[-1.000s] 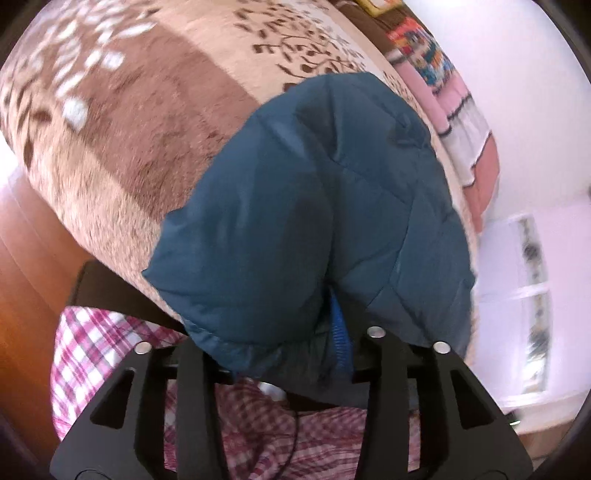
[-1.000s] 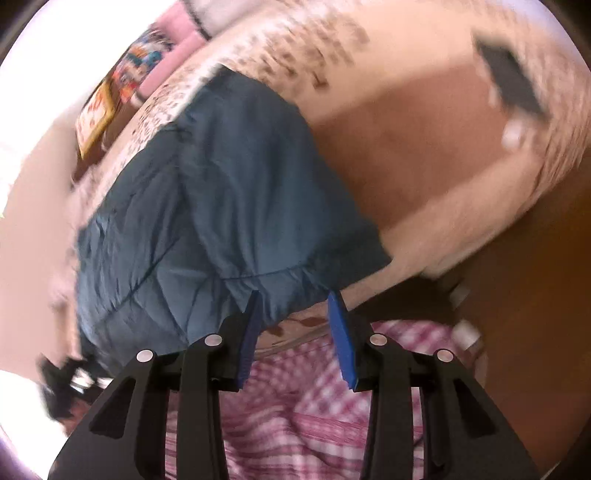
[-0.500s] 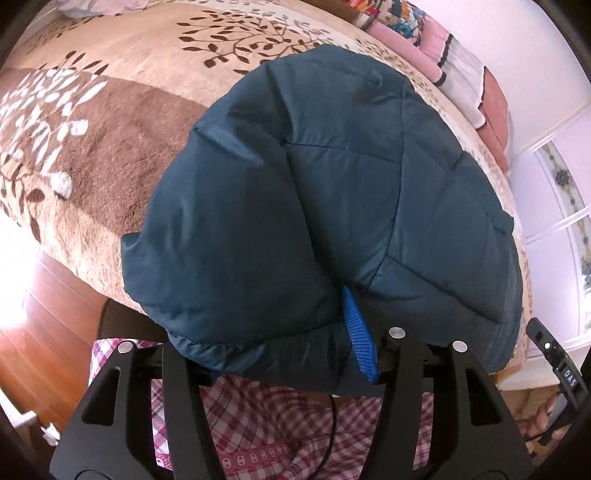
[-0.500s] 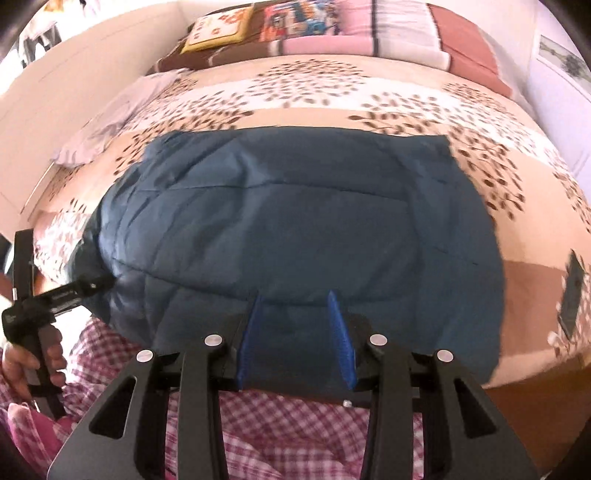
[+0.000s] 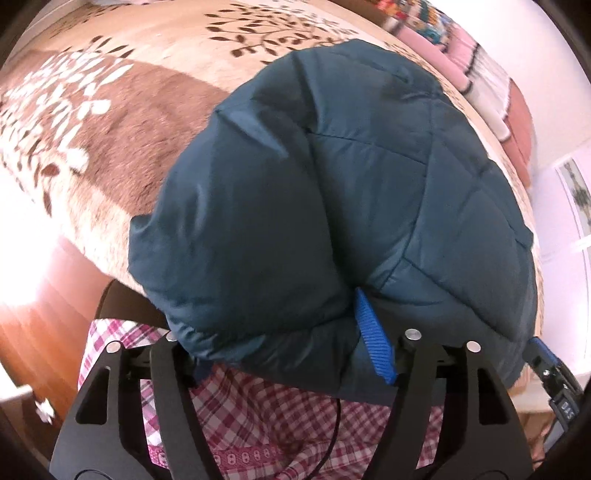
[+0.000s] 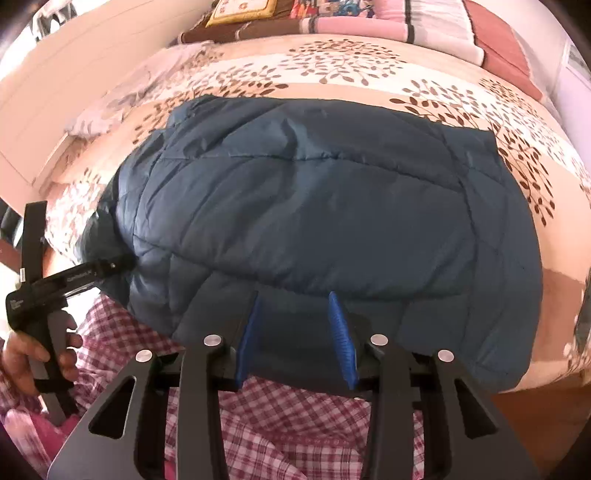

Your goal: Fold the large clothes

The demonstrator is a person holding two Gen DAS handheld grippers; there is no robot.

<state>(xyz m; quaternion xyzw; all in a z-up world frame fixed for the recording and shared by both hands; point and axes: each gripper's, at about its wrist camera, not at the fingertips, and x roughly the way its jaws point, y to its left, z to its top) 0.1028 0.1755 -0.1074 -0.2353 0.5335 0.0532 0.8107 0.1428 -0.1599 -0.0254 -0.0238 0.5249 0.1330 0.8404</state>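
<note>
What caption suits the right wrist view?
Open right tongs at the near edge of a quilted teal jacket spread on a leaf-patterned bed.

Your bed wears a cream and brown leaf-patterned plush blanket (image 6: 369,70). On it lies the dark teal quilted puffer jacket (image 6: 325,206), spread flat near the front edge, with striped pink and patchwork pillows (image 6: 369,18) at the head.

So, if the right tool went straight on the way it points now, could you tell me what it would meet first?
The right tool is open, and the blue quilted jacket on the bed lies directly ahead, its near edge already between the fingers. It would likely push into that padding first.
</note>
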